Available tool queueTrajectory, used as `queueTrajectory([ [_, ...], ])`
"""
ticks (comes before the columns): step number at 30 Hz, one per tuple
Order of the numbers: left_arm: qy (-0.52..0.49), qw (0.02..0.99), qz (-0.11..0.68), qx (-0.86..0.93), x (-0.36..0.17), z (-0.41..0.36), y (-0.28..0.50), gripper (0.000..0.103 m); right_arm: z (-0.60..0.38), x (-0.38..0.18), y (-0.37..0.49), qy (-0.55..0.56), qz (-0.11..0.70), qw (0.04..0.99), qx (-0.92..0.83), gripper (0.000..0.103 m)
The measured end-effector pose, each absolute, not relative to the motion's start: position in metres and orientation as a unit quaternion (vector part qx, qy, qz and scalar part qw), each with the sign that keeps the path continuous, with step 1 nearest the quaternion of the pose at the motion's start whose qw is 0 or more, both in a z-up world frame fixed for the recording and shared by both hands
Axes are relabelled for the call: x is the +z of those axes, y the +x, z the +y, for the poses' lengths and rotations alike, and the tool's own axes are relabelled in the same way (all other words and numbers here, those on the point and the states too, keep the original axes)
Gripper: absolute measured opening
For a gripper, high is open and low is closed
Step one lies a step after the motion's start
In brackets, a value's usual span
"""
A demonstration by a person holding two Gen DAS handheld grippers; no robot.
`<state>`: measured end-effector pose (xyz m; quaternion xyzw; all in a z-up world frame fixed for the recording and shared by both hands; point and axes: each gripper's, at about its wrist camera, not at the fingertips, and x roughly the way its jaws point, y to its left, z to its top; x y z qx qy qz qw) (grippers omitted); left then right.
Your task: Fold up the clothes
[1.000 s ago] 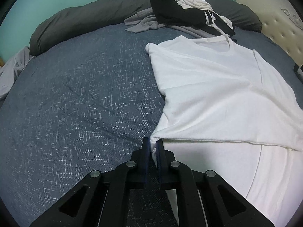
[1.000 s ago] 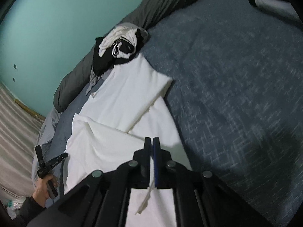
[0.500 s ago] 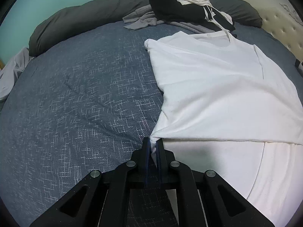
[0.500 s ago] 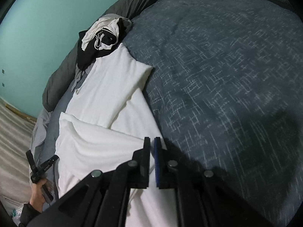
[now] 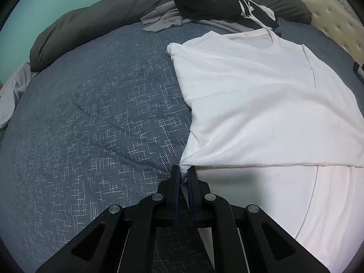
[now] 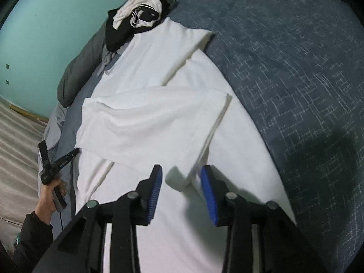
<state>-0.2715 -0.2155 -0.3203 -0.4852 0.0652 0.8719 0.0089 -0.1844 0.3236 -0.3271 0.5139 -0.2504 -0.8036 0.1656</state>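
A white T-shirt (image 5: 261, 104) lies flat on the blue bed cover (image 5: 91, 118), with one part folded across its body. My left gripper (image 5: 184, 174) is shut on the corner of that fold at the shirt's left edge. In the right wrist view the folded layer (image 6: 154, 118) ends in an edge that runs down between the blue pads (image 6: 207, 182) of my right gripper (image 6: 182, 178). Its jaws are opening, and the cloth lies loose between them without being pinched. A hand (image 6: 49, 195) holds the left gripper (image 6: 74, 153) at the shirt's far side.
A heap of black and white clothes (image 5: 216, 2) and a grey garment (image 5: 163, 20) lie beyond the shirt's collar, against a rolled dark grey duvet (image 5: 79, 29). A cream tufted headboard (image 5: 341, 22) stands at the right. The bed's edge and floor (image 6: 16, 136) show on the left.
My right gripper's jaws have parted and let go of the shirt edge, which now lies laid over the shirt's body. The left gripper has kept still, shut on its corner.
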Motion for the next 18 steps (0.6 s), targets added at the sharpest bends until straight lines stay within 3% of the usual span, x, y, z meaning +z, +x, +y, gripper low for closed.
queueTrajectory([
  [1, -0.486, 0.009, 0.063, 0.872, -0.32, -0.216, -0.272, 0.007, 0.322, -0.326, -0.184, 0.513, -0.243, 0.169, -0.806, 0.007],
  [2, -0.486, 0.009, 0.06, 0.872, -0.321, -0.217, -0.272, 0.007, 0.323, -0.325, -0.184, 0.513, -0.245, 0.172, -0.805, 0.004],
  [10, -0.48, 0.013, 0.066, 0.875, -0.317, -0.219, -0.27, 0.006, 0.349, -0.31, -0.172, 0.487, -0.312, 0.2, -0.791, 0.002],
  [18, -0.482, 0.018, 0.066, 0.873, -0.317, -0.221, -0.269, 0.006, 0.337, -0.337, -0.175, 0.531, -0.289, 0.186, -0.775, 0.002],
])
